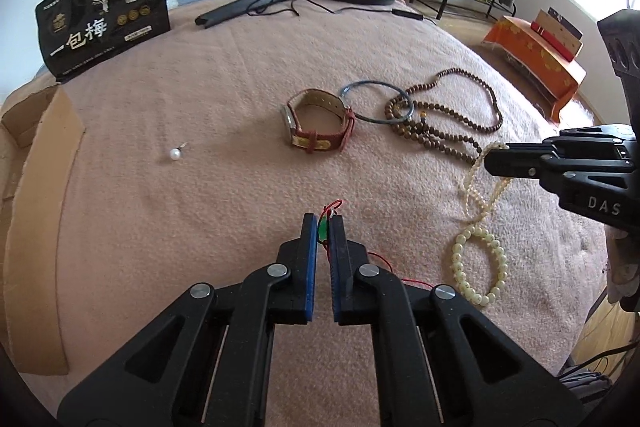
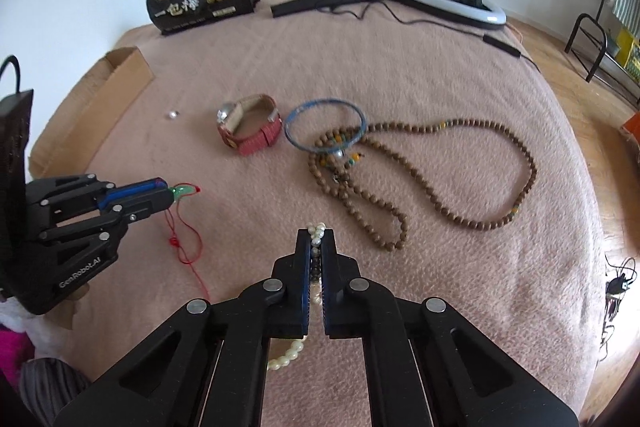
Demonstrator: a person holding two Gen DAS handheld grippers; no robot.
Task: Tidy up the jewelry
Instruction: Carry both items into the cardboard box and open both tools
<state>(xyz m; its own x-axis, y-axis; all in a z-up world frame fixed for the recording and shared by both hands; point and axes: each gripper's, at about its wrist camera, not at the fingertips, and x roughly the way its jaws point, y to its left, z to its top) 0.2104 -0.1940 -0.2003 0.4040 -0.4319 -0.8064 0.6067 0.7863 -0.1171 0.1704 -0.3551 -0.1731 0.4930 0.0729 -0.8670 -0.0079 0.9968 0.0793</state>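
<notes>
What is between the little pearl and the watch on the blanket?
Nothing. Between the pearl and the watch there is only bare pink blanket; the left wrist view shows it best.

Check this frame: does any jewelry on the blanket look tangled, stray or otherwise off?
Yes. The blue bangle lies overlapping the heaped end of the brown bead necklace, so lifting one may drag the other. A single pearl earring sits alone, apart from the rest, near the cardboard box.
</notes>
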